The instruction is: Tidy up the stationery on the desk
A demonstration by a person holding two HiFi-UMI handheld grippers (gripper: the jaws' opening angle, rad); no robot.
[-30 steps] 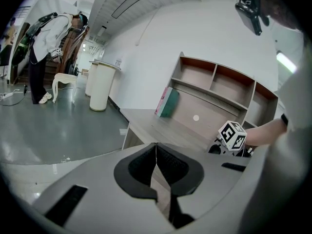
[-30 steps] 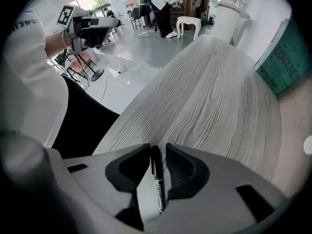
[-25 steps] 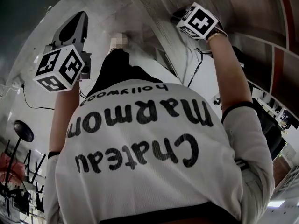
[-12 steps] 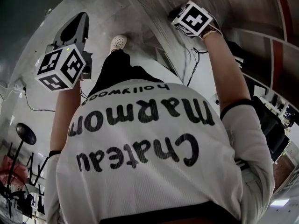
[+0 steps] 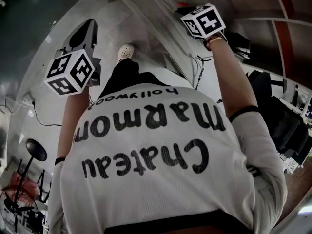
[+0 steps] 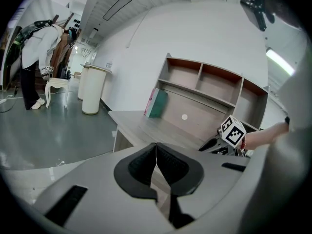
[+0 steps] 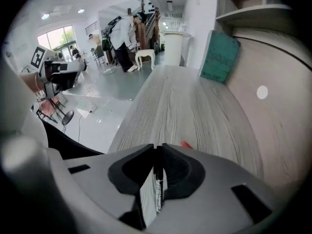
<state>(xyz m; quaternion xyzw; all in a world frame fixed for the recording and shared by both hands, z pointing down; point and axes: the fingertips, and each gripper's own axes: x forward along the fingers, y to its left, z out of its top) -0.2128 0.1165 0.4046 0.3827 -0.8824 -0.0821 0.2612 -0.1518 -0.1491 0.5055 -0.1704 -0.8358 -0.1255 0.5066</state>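
Finds the right gripper [image 7: 157, 149] with its jaws pressed together on a slim black pen [image 7: 157, 191] bearing white lettering, gripped along its length and lifted clear of the surface. Places that gripper above the near part of the long grey wood-grain desk [image 7: 185, 96], not touching it as far as can be told. Finds the left gripper [image 6: 156, 152] with jaws closed against each other and nothing between them, held off to the side of the desk above the glossy grey floor [image 6: 53, 135], well apart from the right gripper. Records only two other items on the desk: a flat teal book [image 7: 218, 56] leaning upright against the back panel at the far end, and a small red object [image 7: 186, 144] lying just beyond the right gripper's body, too hidden to identify. Sees no pen pot, tray or case in any view. Notes an open wooden shelf unit [image 6: 209, 82] above the desk, with nothing visible in the compartments facing the camera. Judges the task under way but unfinished: one pen in hand and not yet set down anywhere, its destination impossible to determine. Counts as outstanding the placing of that pen and probably the collection of the red object. Rates the book as likely already in order.
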